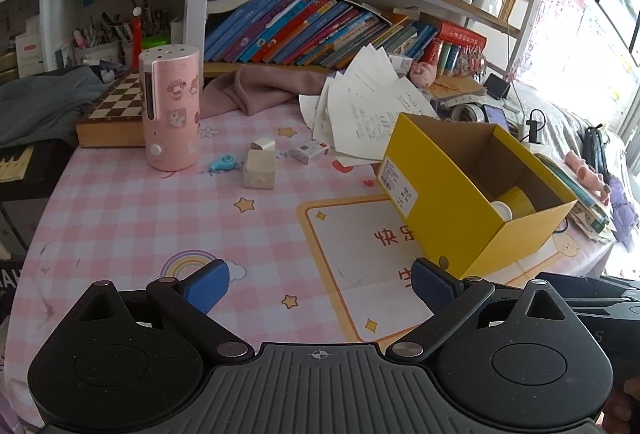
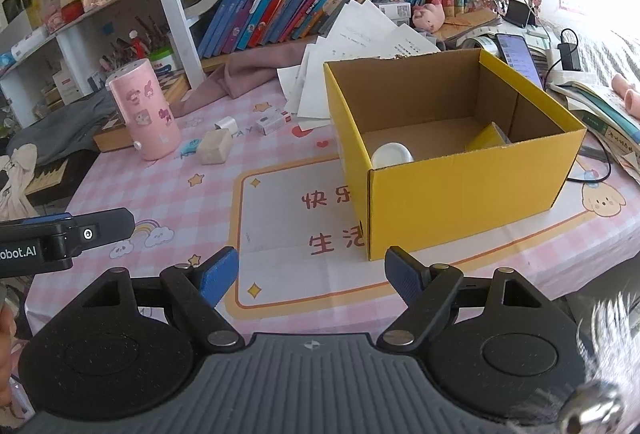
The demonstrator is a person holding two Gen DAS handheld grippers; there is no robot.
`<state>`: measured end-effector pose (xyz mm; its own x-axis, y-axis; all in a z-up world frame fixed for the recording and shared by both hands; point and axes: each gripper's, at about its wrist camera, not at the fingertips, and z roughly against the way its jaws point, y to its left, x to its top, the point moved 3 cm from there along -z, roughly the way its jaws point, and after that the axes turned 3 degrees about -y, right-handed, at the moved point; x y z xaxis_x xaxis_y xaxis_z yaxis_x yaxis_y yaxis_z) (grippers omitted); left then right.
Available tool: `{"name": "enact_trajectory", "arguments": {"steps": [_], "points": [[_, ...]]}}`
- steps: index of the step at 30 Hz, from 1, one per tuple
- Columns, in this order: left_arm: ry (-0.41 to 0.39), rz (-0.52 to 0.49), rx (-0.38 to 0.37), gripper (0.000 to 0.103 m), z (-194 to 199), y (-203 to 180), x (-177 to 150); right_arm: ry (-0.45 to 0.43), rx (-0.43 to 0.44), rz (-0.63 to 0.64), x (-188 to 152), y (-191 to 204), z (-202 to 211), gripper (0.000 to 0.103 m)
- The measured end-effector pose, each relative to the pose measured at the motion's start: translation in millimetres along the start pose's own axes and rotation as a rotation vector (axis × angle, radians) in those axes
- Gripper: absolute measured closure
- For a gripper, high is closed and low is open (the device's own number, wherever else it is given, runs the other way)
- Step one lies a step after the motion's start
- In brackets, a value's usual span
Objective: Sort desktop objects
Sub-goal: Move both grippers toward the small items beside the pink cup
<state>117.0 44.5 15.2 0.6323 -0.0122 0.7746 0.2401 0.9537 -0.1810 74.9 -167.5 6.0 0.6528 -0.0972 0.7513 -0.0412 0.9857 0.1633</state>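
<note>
An open yellow cardboard box [image 1: 440, 189] [image 2: 460, 193] stands on the pink checked desk mat, with a white-capped yellow item [image 1: 514, 203] [image 2: 392, 155] inside. On the mat to its left lie a beige block [image 1: 259, 169] [image 2: 215, 147], a small white cube [image 1: 263, 143] [image 2: 225, 123], a blue correction-tape dispenser [image 1: 224, 162] [image 2: 190, 147], a small white box [image 1: 310, 151] [image 2: 272, 122] and a tall pink cylinder [image 1: 170, 109] [image 2: 144, 109]. My left gripper [image 1: 320, 284] is open and empty near the front of the mat. My right gripper [image 2: 312, 274] is open and empty in front of the box.
A chessboard box [image 1: 110, 117] and grey cloth sit behind the pink cylinder. Loose papers [image 1: 368, 105], a pink cloth [image 1: 268, 89] and shelves of books [image 1: 304, 29] line the back. Books, a phone [image 2: 518, 55] and cables lie right of the box.
</note>
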Motion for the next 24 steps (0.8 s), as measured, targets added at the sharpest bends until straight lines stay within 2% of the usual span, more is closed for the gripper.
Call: {"name": "enact_trajectory", "arguments": {"steps": [6,15,24], "points": [[0.002,0.003,0.011,0.004,7,3,-4,0.023,0.013,-0.001,-5,4,-1,0.024],[0.010,0.035,0.068,0.004,18,24,-9,0.048,0.066,0.038,-7,27,-8,0.024],[0.012,0.112,0.143,0.004,27,54,-15,0.073,0.133,0.101,-4,58,-21,0.024]]}}
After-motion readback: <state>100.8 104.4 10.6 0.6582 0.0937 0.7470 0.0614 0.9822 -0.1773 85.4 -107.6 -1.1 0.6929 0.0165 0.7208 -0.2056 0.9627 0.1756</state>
